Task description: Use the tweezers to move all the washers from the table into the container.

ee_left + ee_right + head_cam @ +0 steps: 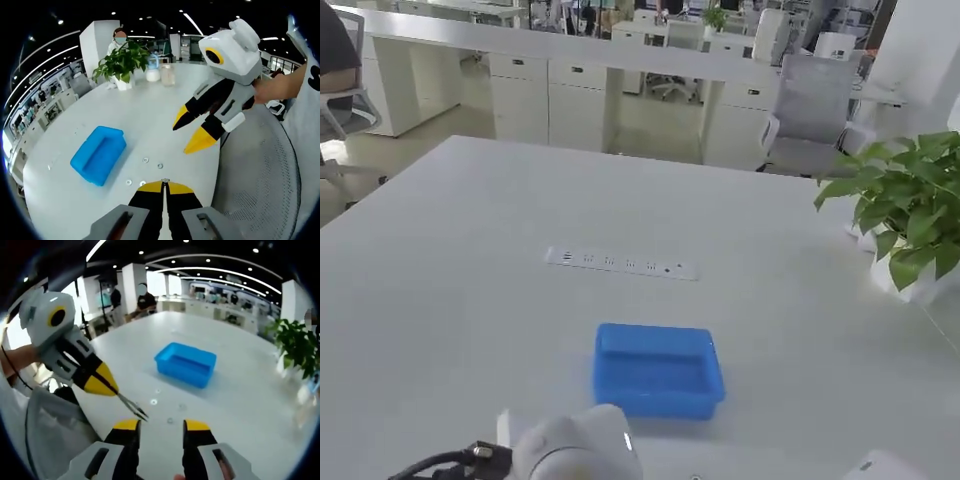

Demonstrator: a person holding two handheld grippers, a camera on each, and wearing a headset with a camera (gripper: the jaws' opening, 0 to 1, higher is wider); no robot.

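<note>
The left hand-held gripper point(107, 385) has its jaws pressed together on the tweezers point(131, 405). The tweezers project forward from the jaw tips, with their long axis running down toward the bench point(235, 405).

The right hand-held gripper point(161, 426) has its jaws spread and holds nothing. It stands just beside the tweezer tips.

Several washers point(145, 160) lie loose on the bench, just ahead of the tweezer tips. They sit between the tips and the blue container point(98, 154), which is farther along the same line.

The left hand-held gripper carries the tool and is judged the nearer unit for the pick. The nearest washer point(153, 401) calls for a short forward and downward approach.

In the head view, no washer can be made out inside the container point(658, 370).
</note>
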